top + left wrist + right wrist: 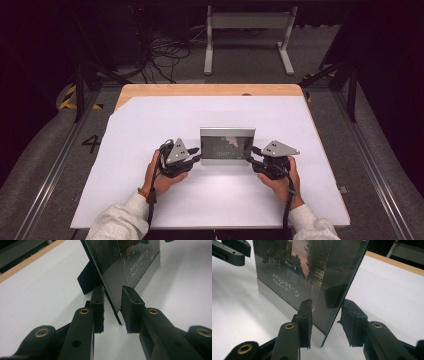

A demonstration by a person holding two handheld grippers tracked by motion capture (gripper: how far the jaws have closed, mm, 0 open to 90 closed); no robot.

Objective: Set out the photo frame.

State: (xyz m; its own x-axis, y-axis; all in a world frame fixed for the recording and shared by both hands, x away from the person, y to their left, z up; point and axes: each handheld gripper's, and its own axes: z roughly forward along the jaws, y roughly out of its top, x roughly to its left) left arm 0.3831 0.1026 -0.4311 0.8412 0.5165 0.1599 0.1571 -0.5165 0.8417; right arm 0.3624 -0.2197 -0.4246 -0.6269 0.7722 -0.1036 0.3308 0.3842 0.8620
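From the high view we've got a picture frame [227, 144] standing upright around the middle of the white-covered desk [150, 115]. The left claw [196, 158] is at its left edge and the right claw [251, 159] at its right edge, a hand behind each one.

In the left gripper view, the frame's edge [117, 282] sits between the two pads [98, 305], with a visible gap on both sides, so this claw is narrowly open around the frame and not pinching it. We can also see the frame's black back stand [86, 281] resting on the desk [37, 302].

Right gripper view is much the same: frame edge [329, 290] between the pads [305, 315], partly open. The left pad looks very close to the glass, maybe touching; hard to say from this angle. The other claw [230, 251] shows at the top left corner.
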